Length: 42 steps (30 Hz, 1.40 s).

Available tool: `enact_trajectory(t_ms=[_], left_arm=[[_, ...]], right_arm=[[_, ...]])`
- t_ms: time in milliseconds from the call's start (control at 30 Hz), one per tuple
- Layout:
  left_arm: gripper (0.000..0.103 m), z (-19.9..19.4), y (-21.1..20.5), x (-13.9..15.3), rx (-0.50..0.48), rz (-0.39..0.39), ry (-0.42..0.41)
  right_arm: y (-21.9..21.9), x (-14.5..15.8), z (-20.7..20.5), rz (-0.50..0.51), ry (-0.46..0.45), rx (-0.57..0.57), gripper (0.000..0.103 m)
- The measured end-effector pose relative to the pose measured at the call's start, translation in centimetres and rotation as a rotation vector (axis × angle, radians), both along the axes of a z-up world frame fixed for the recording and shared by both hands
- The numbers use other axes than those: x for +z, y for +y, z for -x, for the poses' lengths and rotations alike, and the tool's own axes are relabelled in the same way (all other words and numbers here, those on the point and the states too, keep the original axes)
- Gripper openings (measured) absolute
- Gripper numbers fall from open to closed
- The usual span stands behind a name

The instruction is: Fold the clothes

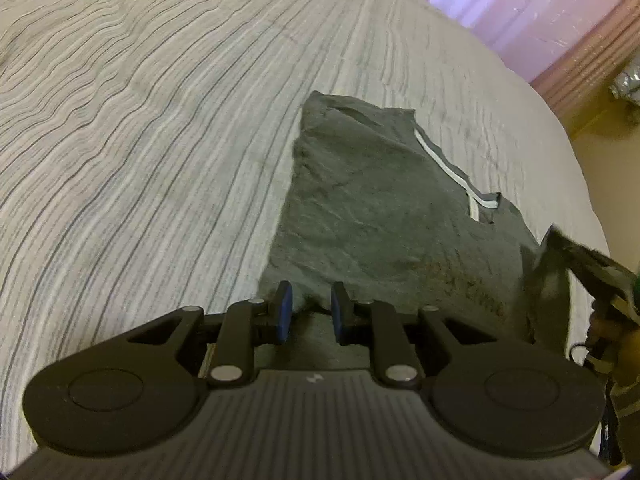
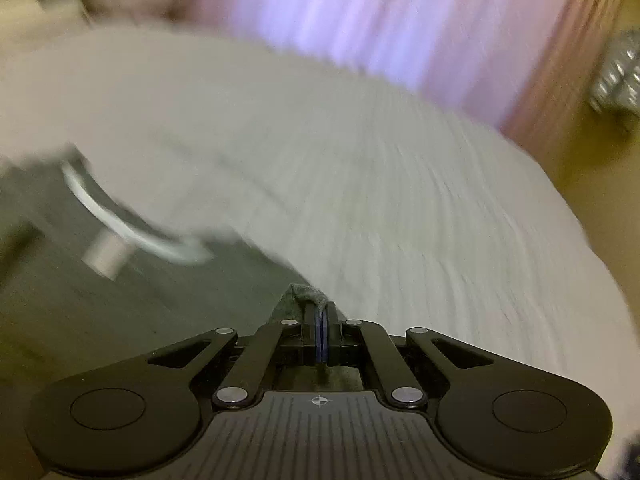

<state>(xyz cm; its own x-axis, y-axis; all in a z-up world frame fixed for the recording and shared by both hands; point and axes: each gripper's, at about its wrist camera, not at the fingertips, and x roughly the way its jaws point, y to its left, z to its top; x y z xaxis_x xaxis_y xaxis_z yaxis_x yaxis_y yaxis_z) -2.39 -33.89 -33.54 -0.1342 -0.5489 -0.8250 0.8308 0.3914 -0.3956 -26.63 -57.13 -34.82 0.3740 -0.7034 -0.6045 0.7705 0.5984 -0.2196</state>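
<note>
Striped grey-white bedspread (image 1: 160, 128) covers the bed; pink curtains (image 1: 532, 4) hang behind; yellowish floor (image 1: 608, 168) alongside.

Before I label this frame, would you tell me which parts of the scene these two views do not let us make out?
- Near hem of the dark grey T-shirt with white-trimmed collar: left wrist view, hidden behind the left gripper, whose jaws stand apart.
- Shirt's right side: left wrist view, cut off by the frame edge.
- Shirt detail and the striped off-white bedspread: right wrist view, motion-blurred.
- Cloth amount pinched in the right gripper: covered by its closed jaws.
</note>
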Motion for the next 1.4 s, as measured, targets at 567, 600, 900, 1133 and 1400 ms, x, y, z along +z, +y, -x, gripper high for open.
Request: enact_trajectory(t_ms=[567, 600, 900, 1133, 1400], left_arm=[[0.018, 1.3, 1.5, 0.8, -0.134, -0.016, -0.132], [0.019, 1.8, 1.6, 0.9, -0.177, -0.019, -0.191], [0.010, 6.8, 0.3, -0.9, -0.531, 0.037, -0.631], [0.000, 4.1, 1.4, -3.1, -0.380, -0.043, -0.743], [0.014, 5.3, 2.6, -0.5, -0.474, 0.096, -0.638]], right_arm=[[1.3, 0.6, 5.8, -0.315, -0.106, -0.176, 0.055], [1.7, 0.5, 6.5, -0.331, -0.108, -0.205, 0.055], [6.3, 0.9, 10.5, -0.419, -0.151, -0.337, 0.055], [7.8, 0.4, 11.1, -0.440, -0.120, -0.373, 0.055], [7.8, 1.7, 10.0, -0.373, -0.123, -0.393, 0.055]])
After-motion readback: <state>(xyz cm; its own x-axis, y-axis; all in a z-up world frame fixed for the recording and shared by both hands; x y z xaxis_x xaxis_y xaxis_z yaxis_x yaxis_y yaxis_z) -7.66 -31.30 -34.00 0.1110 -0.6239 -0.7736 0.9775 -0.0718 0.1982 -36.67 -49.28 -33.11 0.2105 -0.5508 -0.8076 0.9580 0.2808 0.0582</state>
